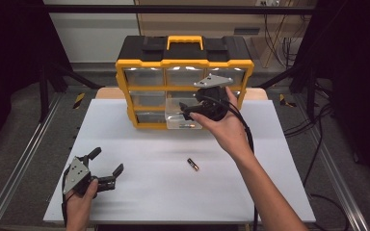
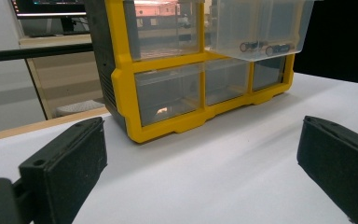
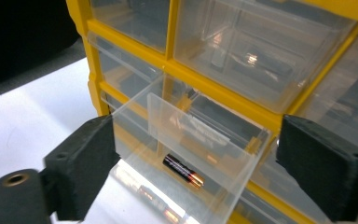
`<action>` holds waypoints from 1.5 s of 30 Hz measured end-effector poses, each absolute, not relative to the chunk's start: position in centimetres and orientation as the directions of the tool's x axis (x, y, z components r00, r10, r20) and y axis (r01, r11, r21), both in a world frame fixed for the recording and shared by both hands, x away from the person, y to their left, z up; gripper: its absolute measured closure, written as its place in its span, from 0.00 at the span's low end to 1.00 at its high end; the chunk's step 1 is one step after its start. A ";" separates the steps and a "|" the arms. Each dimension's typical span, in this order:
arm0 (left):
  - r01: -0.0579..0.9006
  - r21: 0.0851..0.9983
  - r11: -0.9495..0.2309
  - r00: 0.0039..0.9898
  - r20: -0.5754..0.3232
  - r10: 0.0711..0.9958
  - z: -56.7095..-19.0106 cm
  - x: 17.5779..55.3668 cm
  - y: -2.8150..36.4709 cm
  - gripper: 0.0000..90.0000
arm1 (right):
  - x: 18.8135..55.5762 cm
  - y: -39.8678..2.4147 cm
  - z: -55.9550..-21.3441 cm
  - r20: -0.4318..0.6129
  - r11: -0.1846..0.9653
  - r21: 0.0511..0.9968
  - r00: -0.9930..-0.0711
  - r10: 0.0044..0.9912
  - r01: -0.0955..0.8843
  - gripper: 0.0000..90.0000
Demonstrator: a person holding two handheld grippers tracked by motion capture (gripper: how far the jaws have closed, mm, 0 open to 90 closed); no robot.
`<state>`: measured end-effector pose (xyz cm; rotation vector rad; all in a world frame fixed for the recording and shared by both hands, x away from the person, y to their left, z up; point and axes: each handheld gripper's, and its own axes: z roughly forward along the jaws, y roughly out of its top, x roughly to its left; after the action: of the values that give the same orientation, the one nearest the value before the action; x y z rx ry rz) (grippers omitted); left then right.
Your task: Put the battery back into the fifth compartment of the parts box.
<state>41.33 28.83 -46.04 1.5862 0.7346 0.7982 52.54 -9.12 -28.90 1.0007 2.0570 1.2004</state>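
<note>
A yellow and black drawer cabinet (image 1: pixel 183 72) stands at the back of the white table (image 1: pixel 139 192). Its clear middle drawer (image 1: pixel 180 120) is pulled out. My right gripper (image 1: pixel 189 107) hovers over that drawer, jaws open with nothing gripped. In the right gripper view the drawer (image 3: pixel 200 140) lies between the jaws of the right gripper (image 3: pixel 198 140), with a black and copper battery (image 3: pixel 182 170) lying inside. Another battery (image 1: pixel 192 164) lies loose on the table. My left gripper (image 1: pixel 107 160) rests open at the front left. The left gripper view shows the cabinet (image 2: pixel 121 84) and batteries (image 2: pixel 265 46) in the drawer (image 2: pixel 261 23).
The other clear drawers of the cabinet are pushed in. Metal rails run along both sides of the table, and cables hang at the right. A black cable trails from the right gripper down along the person's forearm.
</note>
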 end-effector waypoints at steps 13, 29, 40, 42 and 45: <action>0.034 0.989 -0.147 0.571 0.102 0.814 -46.1 41.3 28.8 0.02 | 50.6 -10.0 -29.7 -0.080 0.322 0.889 -0.583 0.809 0.325 0.09; 0.033 0.989 -0.146 0.571 0.101 0.815 -46.0 41.3 28.8 0.01 | 49.1 -11.0 -30.8 -0.066 0.321 0.882 -0.585 0.808 0.345 0.08; 0.032 0.989 -0.147 0.571 0.102 0.815 -46.0 41.3 28.8 0.01 | 48.2 -12.0 -33.5 -0.034 0.316 0.863 -0.578 0.815 0.395 0.08; 0.032 0.989 -0.147 0.571 0.102 0.814 -46.0 41.3 28.8 0.01 | 48.0 -12.3 -34.1 -0.027 0.315 0.858 -0.577 0.817 0.405 0.08; 0.031 0.989 -0.147 0.571 0.103 0.814 -46.0 41.3 28.8 0.01 | 47.8 -12.9 -34.6 -0.016 0.311 0.851 -0.571 0.821 0.423 0.08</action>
<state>41.26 28.82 -46.03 1.5844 0.7333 0.8004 47.78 -12.86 -34.61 1.1020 2.1322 1.1788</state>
